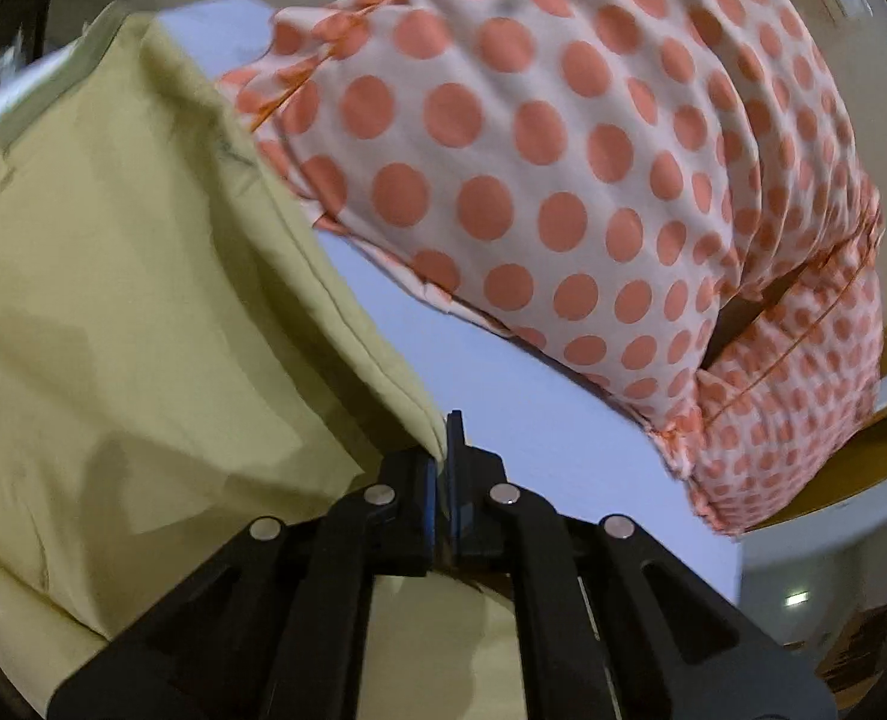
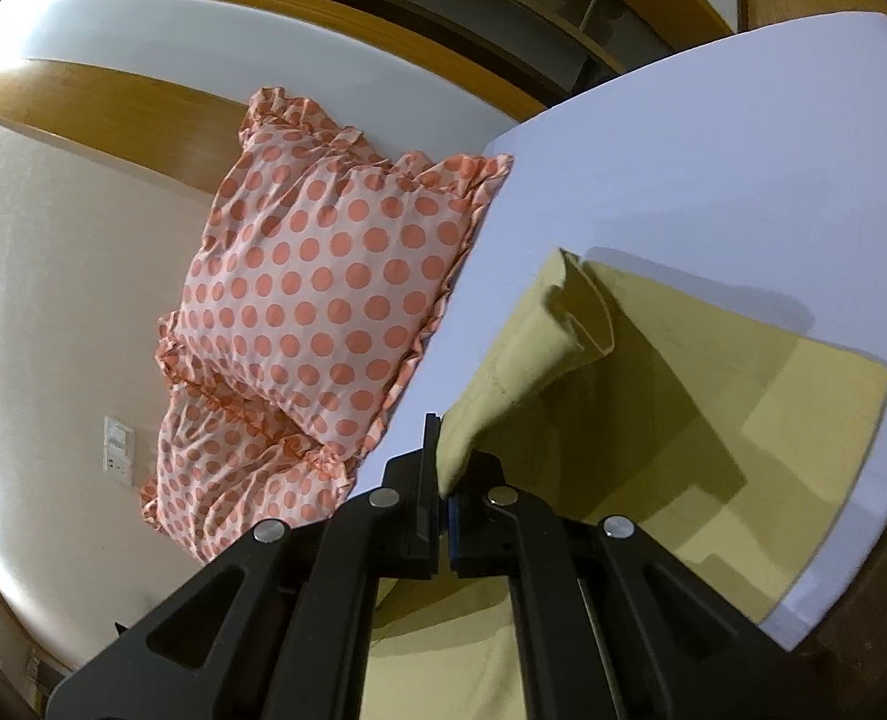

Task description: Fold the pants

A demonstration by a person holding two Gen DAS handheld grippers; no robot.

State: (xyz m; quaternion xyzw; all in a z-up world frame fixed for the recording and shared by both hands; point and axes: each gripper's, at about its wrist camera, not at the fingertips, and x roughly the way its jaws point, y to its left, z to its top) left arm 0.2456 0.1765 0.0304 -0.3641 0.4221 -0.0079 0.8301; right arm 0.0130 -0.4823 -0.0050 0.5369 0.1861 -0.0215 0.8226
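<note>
The pale yellow-green pants (image 1: 131, 312) lie on a white bed sheet (image 1: 521, 408) and fill the left of the left wrist view. My left gripper (image 1: 443, 468) is shut on a hemmed edge of the pants and lifts it off the sheet. In the right wrist view the pants (image 2: 683, 414) spread to the right, with one part folded over and raised. My right gripper (image 2: 440, 480) is shut on another edge of the pants, holding it above the sheet (image 2: 713, 168).
Two polka-dot pillows, white with orange spots, are stacked at the head of the bed (image 1: 593, 168) (image 2: 323, 300). A wooden headboard (image 2: 143, 114) and cream wall stand behind them. The mattress edge (image 2: 851, 570) runs along the right.
</note>
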